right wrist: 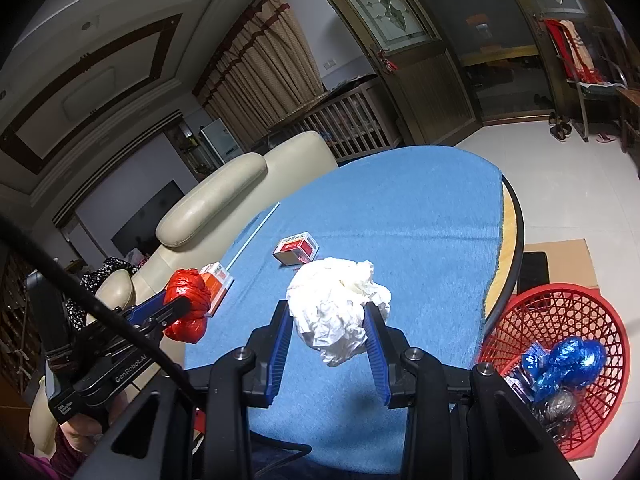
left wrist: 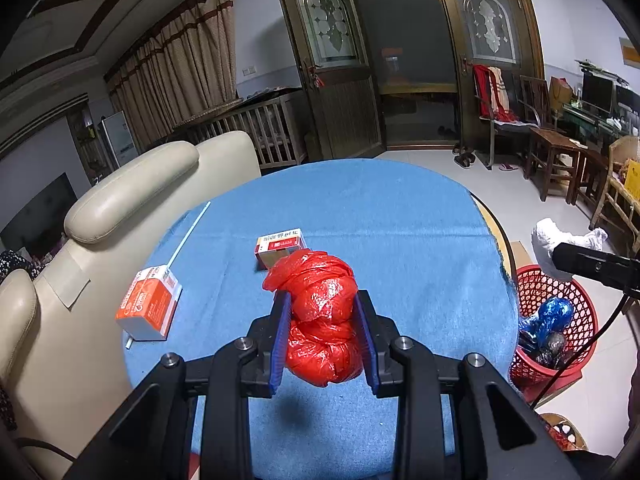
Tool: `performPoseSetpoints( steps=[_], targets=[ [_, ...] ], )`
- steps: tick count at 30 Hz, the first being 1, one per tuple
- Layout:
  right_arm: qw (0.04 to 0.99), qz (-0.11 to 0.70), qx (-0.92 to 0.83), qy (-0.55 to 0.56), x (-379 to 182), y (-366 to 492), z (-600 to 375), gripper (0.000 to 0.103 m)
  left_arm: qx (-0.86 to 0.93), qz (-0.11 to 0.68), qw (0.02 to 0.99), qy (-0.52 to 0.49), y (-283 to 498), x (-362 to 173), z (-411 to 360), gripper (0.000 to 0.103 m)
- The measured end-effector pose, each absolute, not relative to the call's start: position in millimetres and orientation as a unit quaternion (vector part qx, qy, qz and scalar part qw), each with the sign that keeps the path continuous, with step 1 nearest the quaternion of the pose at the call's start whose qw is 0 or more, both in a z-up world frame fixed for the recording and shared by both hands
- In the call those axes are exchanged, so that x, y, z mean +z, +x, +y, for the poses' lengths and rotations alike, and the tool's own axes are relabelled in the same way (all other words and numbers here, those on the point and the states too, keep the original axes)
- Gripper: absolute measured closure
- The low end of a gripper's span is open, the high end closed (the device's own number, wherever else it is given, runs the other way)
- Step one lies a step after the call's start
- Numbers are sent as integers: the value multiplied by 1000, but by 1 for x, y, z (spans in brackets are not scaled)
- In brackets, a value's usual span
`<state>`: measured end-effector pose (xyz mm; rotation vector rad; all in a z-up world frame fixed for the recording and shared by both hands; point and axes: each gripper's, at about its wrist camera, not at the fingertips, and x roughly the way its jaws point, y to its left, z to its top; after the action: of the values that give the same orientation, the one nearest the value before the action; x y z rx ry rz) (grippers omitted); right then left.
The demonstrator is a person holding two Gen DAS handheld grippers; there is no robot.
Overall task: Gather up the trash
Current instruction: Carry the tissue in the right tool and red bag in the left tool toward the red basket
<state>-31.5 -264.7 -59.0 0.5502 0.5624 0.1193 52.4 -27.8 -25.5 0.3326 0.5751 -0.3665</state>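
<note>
Blue felt cloth [left wrist: 380,216] is covering a round table whose bare wooden rim [right wrist: 508,216] is showing at the right edge. Cream leather armchairs [left wrist: 132,184] are standing just beside the table on the left, and dark wooden doors with frosted glass panels [left wrist: 332,28] are filling the far wall beyond a pale tiled floor.

On the cloth, an orange and white carton [left wrist: 150,304] is lying near the left edge with a thin white straw [left wrist: 188,236] running past it. A smaller red and white box [left wrist: 280,246] is sitting near the centre.

The left gripper [left wrist: 322,308] is clamping a knotted red plastic bag [left wrist: 324,316] between its blue pads, holding it above the cloth; the bag's upper end is overlapping the small box in the left wrist view. The right gripper [right wrist: 326,320] is gripping a crumpled white paper wad [right wrist: 338,304], which is bulging out above and below the fingers, also above the table.

A red mesh basket [right wrist: 560,312] is standing on the floor just beside the table's right edge. It is holding a blue plastic bag [right wrist: 568,364] and some dark items that cannot be identified. Flat cardboard [right wrist: 560,256] is lying on the floor behind the basket.
</note>
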Motion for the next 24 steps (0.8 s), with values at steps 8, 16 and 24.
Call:
performPoseSetpoints(
  steps=[8,16,24],
  targets=[
    [921,275,56,272,-60,-33,-266,65,-179,286,927,162,54,-28,-27,70],
    [919,277,54,274,-61,-32,-268,65,-179,288,926,165,53,-32,-28,70],
    [918,281,55,276,-61,-31,-268,65,-184,294,923,169,53,-34,-33,70]
  ],
)
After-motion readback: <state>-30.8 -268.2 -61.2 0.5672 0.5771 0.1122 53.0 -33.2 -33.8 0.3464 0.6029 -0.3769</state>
